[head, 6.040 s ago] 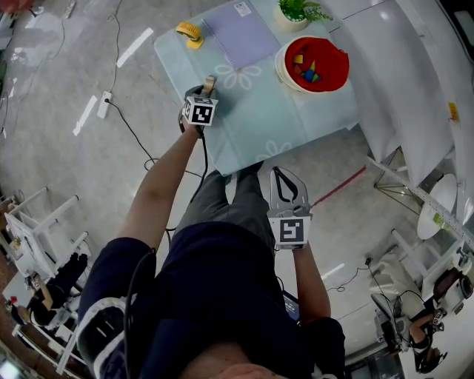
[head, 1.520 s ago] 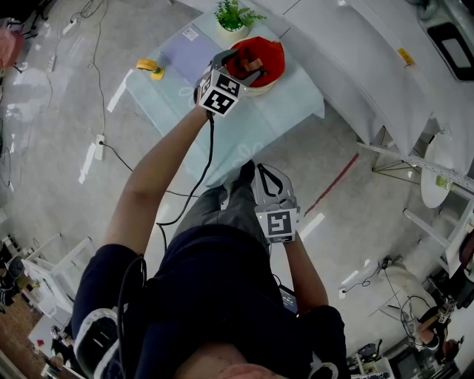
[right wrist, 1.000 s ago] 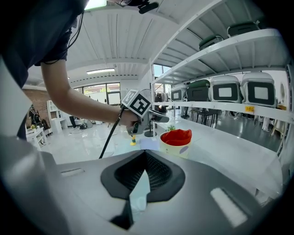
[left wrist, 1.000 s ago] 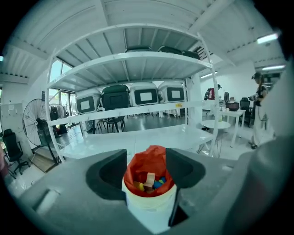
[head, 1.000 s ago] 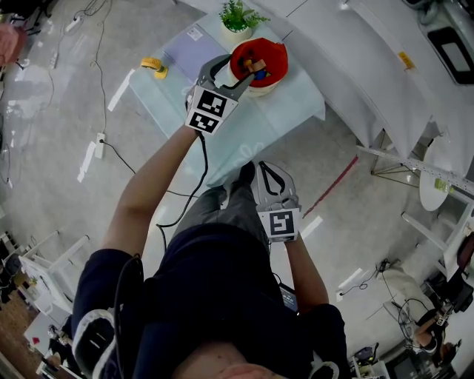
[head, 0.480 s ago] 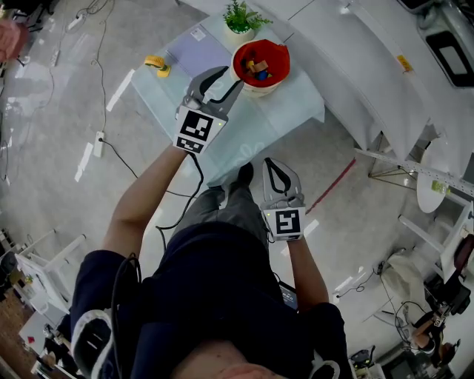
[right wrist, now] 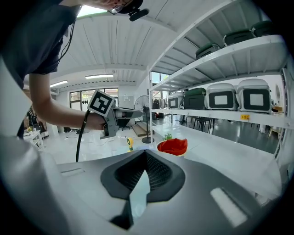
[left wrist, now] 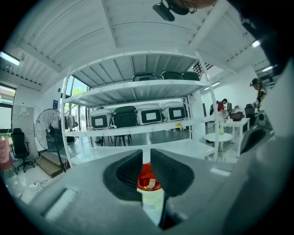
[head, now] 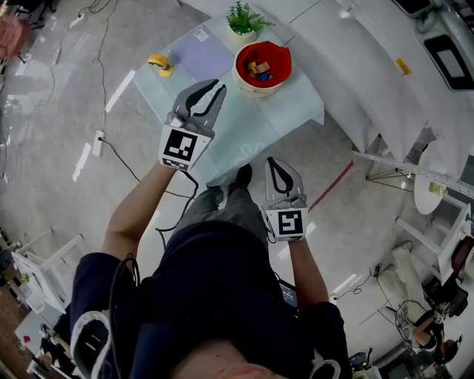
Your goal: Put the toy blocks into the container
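The red container (head: 262, 66) stands at the far right of the pale glass table (head: 244, 126), with several coloured toy blocks (head: 259, 69) inside it. My left gripper (head: 217, 89) hovers over the table's middle, short of the container. Its jaws are closing, with only a narrow gap and nothing between them. Through that gap, the left gripper view shows the container (left wrist: 148, 179) straight ahead of the left gripper (left wrist: 147, 156). My right gripper (head: 275, 164) hangs shut and empty below the table's near edge. The right gripper view, past the right gripper (right wrist: 145, 153), shows the container (right wrist: 173, 146).
A potted plant (head: 244, 16) stands behind the container, with a purple mat (head: 201, 55) and a yellow tape measure (head: 159, 63) at the table's far left. A cable (head: 118, 148) crosses the floor on the left. A white counter (head: 370, 66) runs along the right.
My left gripper has drawn back from above the red container toward me, and its wide jaws have narrowed. The right gripper has barely moved.
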Demonstrator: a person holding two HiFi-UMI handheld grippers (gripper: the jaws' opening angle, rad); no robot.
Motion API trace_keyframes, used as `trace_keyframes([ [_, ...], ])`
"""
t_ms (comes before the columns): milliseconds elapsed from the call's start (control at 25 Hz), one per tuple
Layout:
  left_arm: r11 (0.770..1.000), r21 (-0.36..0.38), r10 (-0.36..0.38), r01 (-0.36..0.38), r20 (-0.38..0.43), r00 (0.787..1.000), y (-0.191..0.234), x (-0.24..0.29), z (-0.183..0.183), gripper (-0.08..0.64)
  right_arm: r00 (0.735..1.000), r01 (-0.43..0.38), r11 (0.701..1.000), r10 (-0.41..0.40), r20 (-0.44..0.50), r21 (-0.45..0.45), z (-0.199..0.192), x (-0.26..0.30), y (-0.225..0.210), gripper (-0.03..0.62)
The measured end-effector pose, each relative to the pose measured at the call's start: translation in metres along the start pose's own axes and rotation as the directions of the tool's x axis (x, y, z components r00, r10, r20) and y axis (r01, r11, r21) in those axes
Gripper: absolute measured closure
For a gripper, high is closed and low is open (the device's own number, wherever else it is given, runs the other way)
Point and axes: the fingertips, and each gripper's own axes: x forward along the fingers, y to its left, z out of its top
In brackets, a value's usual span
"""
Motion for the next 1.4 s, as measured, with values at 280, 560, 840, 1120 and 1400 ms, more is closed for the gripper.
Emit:
trace_keyframes([
  [280, 0.999, 0.015, 0.04, -0.041, 0.039, 0.998, 0.002, -0.034, 0.01, 0.555, 1.0, 0.011, 1.0, -0.011, 0.029, 0.002, 0.013, -0.004, 0.003, 0.594],
  [560, 0.997, 0.016, 0.075, -0.077, 0.112, 0.991, 0.003, -0.068, 0.022, 0.558, 0.997, 0.026, 1.0, -0.025, 0.071, -0.002, 0.032, -0.009, 0.007, 0.594],
  [840, 0.995, -0.021, 0.104, -0.102, 0.11, 0.988, 0.001, -0.096, 0.017, 0.558, 0.992, 0.051, 0.999, -0.049, 0.117, -0.01, 0.048, -0.016, 0.01, 0.594],
  [1120, 0.99, -0.044, 0.138, -0.134, 0.106, 0.985, 0.001, -0.124, 0.007, 0.558, 0.988, 0.063, 0.998, -0.06, 0.141, -0.012, 0.059, -0.02, 0.015, 0.594],
  [1400, 0.984, -0.076, 0.169, -0.161, 0.1, 0.981, -0.002, -0.147, 0.001, 0.558, 0.983, 0.08, 0.997, -0.077, 0.166, -0.014, 0.071, -0.026, 0.016, 0.594],
])
